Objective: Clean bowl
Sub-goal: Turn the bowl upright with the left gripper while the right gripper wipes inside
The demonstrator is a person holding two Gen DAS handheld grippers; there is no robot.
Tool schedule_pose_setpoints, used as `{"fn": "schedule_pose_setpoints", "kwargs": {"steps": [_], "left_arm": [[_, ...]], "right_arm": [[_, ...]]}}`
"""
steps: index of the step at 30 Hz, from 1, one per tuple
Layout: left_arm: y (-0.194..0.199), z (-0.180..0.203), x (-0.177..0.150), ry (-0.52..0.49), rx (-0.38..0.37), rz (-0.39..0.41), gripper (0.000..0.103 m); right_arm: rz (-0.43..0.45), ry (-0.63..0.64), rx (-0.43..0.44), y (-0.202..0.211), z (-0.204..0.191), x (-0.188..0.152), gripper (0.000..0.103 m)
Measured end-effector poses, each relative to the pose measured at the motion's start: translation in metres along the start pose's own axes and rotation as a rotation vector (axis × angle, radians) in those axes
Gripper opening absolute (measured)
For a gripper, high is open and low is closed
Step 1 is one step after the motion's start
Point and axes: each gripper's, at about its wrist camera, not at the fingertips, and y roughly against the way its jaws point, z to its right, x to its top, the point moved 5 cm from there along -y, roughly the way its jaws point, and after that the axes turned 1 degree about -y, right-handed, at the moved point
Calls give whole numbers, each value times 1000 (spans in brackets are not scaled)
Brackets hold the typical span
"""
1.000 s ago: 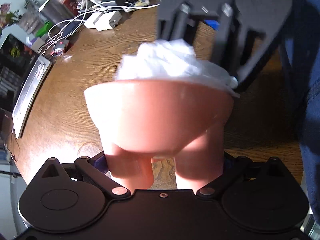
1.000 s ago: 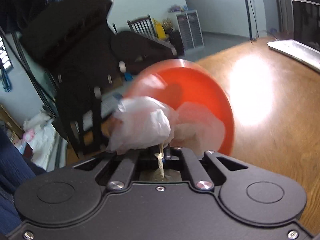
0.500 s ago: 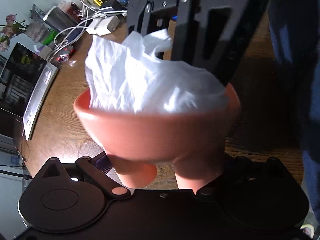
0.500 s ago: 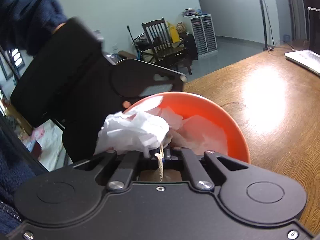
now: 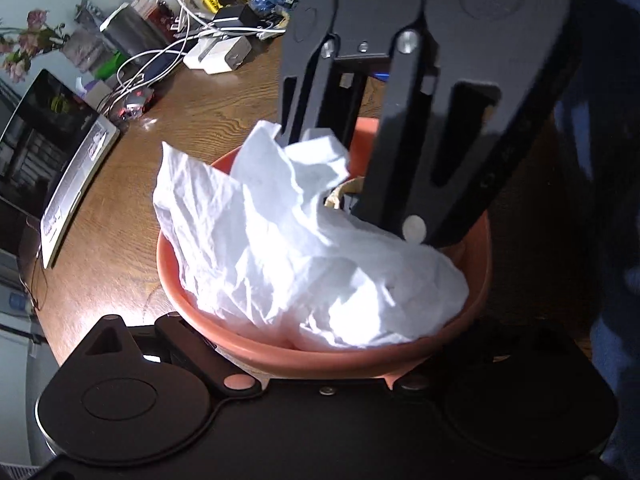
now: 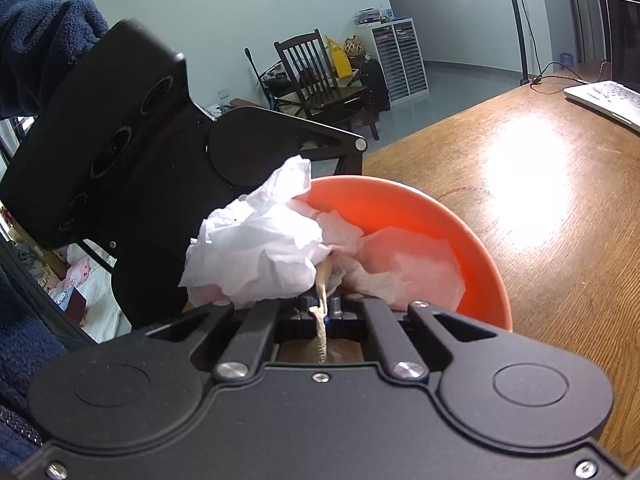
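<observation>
An orange bowl (image 5: 304,356) is held at its near rim by my left gripper (image 5: 320,372), whose fingertips are hidden under the rim. The bowl also shows in the right wrist view (image 6: 404,208). A crumpled white tissue (image 5: 288,248) fills the bowl. My right gripper (image 6: 320,300) is shut on the tissue (image 6: 264,248) and presses it inside the bowl. In the left wrist view the right gripper (image 5: 348,200) comes down into the bowl from above. The left gripper's body (image 6: 120,176) stands behind the bowl in the right wrist view.
The wooden table (image 5: 208,120) carries a laptop (image 5: 52,160) at the left, and chargers with white cables (image 5: 216,52) and boxes at the back. In the right wrist view a laptop (image 6: 608,100) lies at the far right and a chair (image 6: 316,76) stands beyond the table.
The bowl has tilted so its inside now faces the left wrist camera. The right gripper has moved the tissue around inside the bowl.
</observation>
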Motion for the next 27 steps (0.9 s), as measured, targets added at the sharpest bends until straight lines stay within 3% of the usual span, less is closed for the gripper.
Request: {"fn": "schedule_pose_setpoints", "kwargs": {"steps": [14, 17, 24, 27], "left_arm": [[0, -4, 0, 54, -2, -6, 95], [2, -4, -1, 31, -9, -6, 95], [2, -3, -4, 20, -15, 3, 95], [3, -2, -4, 16, -15, 3, 95]], "right_arm": [[-1, -14, 3, -6, 7, 1, 3], [-15, 55, -18, -5, 4, 5, 3], [11, 88, -89, 12, 28, 20, 3], [-48, 144, -145, 9, 39, 15, 3]]}}
